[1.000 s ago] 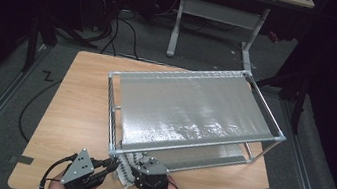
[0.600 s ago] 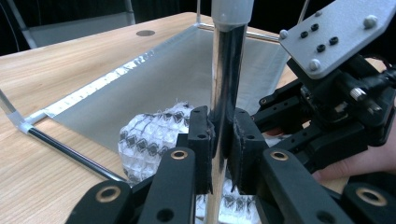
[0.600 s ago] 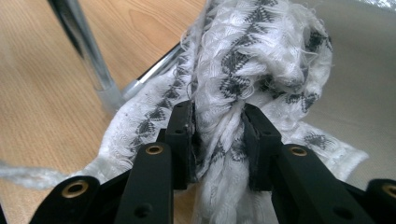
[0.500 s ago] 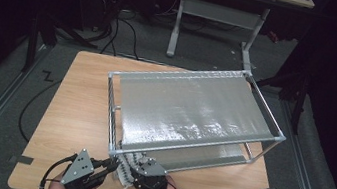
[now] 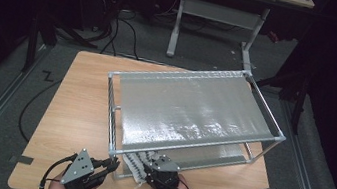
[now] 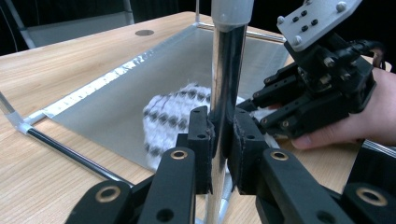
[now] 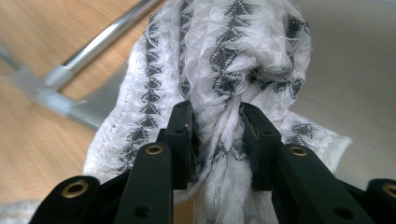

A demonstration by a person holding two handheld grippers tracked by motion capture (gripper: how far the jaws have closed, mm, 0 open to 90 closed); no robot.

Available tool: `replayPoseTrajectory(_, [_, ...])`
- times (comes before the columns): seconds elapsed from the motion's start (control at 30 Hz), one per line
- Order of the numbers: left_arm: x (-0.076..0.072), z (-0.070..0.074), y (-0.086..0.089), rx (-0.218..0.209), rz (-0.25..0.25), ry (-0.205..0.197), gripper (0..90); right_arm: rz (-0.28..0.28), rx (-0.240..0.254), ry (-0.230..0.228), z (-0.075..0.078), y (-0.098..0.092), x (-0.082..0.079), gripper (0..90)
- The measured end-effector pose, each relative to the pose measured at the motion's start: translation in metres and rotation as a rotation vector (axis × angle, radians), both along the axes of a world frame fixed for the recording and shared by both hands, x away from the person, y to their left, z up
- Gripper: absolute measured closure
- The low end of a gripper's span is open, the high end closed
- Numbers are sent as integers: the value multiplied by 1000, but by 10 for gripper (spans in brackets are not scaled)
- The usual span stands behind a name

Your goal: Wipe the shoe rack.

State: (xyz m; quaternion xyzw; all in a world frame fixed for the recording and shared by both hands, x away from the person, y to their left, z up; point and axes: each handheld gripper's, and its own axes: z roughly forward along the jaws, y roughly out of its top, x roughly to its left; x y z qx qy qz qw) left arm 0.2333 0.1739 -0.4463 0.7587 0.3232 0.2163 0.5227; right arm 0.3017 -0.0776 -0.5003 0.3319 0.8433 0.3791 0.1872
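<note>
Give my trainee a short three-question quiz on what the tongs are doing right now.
1. True or false: the left tongs are clamped on the rack's upright post.
2. What do the right tongs hold?
A. patterned cloth
B. a cable
C. nothing
3. The cloth lies at the rack's ____ shelf.

Key: 1 true; 2 A; 3 lower.

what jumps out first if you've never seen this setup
A big metal-framed rack with a silvery sheet stretched over its top covers most of the wooden table. At its near corner the left claw clamps the upright post, while the right claw pinches a bunched white-and-grey patterned cloth at the rack's lower shelf.
</note>
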Motion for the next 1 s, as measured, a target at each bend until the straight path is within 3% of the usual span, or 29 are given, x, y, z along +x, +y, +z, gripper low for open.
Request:
replayPoseTrajectory(0.33, [0, 0, 0, 0, -3, 1, 804, -94, -30, -15, -1, -38, 18, 672])
replayPoseTrajectory(0.53, [-1, 0, 0, 2, 4, 14, 803, -193, -7, 21, 0, -71, 32, 666])
replayPoseTrajectory(0.63, [-1, 0, 0, 2, 3, 14, 803, -222, -26, -1, 1, -91, 41, 666])
replayPoseTrajectory(0.73, [-1, 0, 0, 2, 3, 14, 803, -305, -6, 27, 2, -107, 46, 665])
replayPoseTrajectory(0.9, [1, 0, 0, 1, -4, 3, 803, -367, -16, -1, 1, -141, 56, 666])
replayPoseTrajectory(1.0, [0, 0, 0, 2, -5, 3, 803, -422, -8, 6, 2, -156, 59, 665])
